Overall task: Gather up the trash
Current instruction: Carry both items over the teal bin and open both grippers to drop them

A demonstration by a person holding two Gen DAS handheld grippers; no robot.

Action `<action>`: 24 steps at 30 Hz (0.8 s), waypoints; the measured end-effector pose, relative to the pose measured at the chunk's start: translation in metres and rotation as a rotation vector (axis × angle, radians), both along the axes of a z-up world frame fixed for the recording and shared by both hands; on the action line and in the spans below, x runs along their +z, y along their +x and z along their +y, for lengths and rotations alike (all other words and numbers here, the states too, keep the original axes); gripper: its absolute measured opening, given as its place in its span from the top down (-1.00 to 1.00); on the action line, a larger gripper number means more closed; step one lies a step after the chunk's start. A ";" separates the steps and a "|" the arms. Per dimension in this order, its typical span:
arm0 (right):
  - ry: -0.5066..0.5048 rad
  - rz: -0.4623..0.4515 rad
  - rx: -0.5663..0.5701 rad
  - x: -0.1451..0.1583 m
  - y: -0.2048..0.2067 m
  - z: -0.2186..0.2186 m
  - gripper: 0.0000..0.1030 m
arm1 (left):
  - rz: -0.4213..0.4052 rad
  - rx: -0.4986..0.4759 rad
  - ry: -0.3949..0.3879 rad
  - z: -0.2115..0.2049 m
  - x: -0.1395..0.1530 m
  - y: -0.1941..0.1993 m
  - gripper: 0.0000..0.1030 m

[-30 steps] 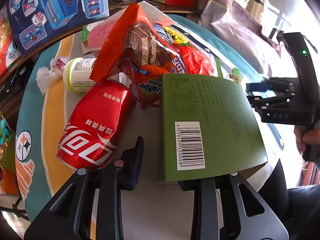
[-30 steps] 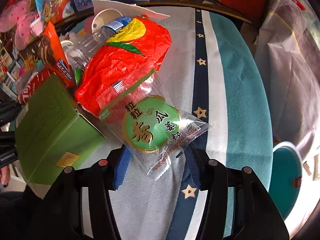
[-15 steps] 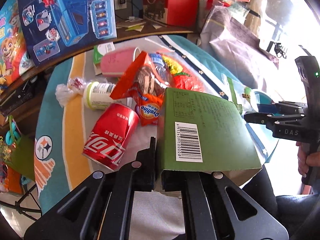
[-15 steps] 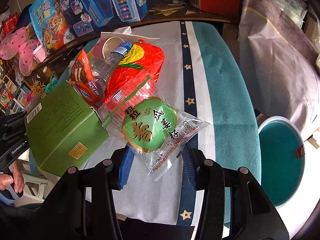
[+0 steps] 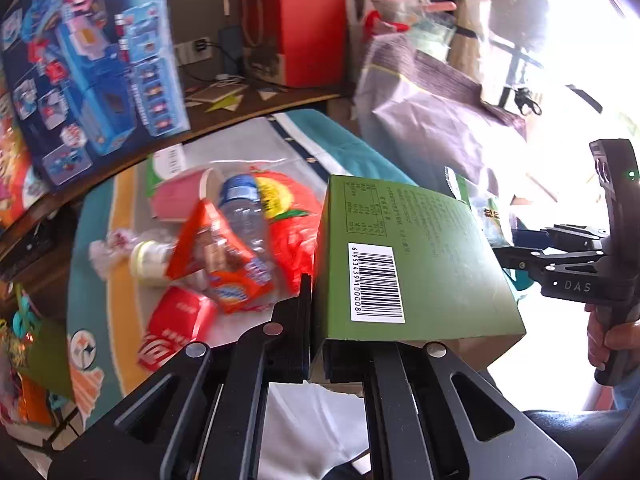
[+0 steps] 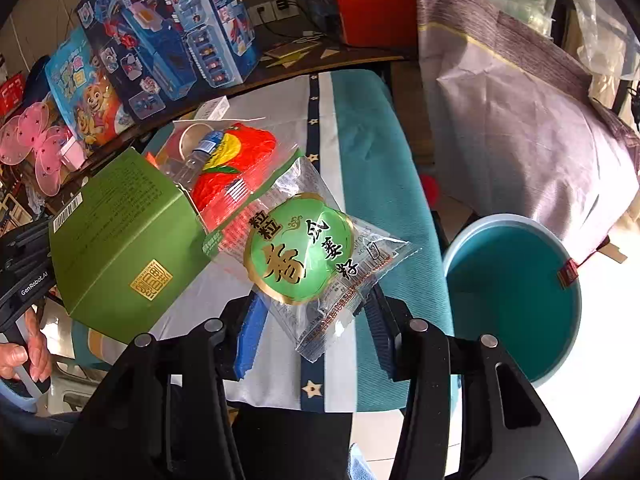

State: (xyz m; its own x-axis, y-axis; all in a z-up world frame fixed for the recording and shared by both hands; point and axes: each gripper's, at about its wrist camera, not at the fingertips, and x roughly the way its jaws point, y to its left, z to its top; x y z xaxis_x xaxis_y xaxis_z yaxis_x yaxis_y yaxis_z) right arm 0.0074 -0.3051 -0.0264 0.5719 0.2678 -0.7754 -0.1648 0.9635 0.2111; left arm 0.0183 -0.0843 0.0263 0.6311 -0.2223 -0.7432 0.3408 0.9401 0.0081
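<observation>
The left tool (image 5: pixel 316 328) is clamped tight on the near flap of the green box (image 5: pixel 404 256), which sits lifted off the table (image 5: pixel 100 240) in the middle of the left view. The right tool (image 6: pixel 316 320) has its jaws partway apart with the clear snack packet (image 6: pixel 316 256) held between them; the packet hangs centre frame, above the table's near edge.

Room to move: right of the table edge there's open floor, and the teal bin (image 6: pixel 516 292) sits at the right of the right view with its mouth wide open and nothing over it. The big grey bag (image 6: pixel 520 120) crowds the upper right just behind the bin. Left side is tight, with toy boxes (image 6: pixel 168 28) along the upper left.

Compared with a second ago, both tools sit higher and further back. The box was still resting down among the trash then, with the left jaws apart around its corner; now they've shut on it and it's up. The bin was only a sliver at the right edge and now shows nearly whole. The packet's grip looks the same.

Left on the striped cloth: a red can (image 5: pixel 176 324), an orange wrapper (image 5: pixel 224 264), a plastic bottle (image 5: pixel 244 212), a red bag (image 6: pixel 236 172), a pink cup (image 5: pixel 180 196) and a small white bottle (image 5: pixel 148 260), all piled together at middle left of the left view. The room's cluttered and sunlit.
</observation>
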 end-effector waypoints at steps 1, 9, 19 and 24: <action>-0.001 0.005 -0.014 -0.002 0.000 -0.008 0.12 | 0.007 -0.015 0.007 -0.010 -0.002 0.005 0.91; -0.009 0.044 -0.178 -0.019 -0.005 -0.094 0.12 | 0.063 -0.173 0.068 -0.101 -0.029 0.042 0.91; -0.019 0.122 -0.353 -0.036 -0.023 -0.195 0.12 | 0.117 -0.357 0.123 -0.217 -0.061 0.071 0.90; -0.010 0.138 -0.374 -0.040 -0.018 -0.210 0.11 | 0.150 -0.430 0.144 -0.261 -0.084 0.081 0.82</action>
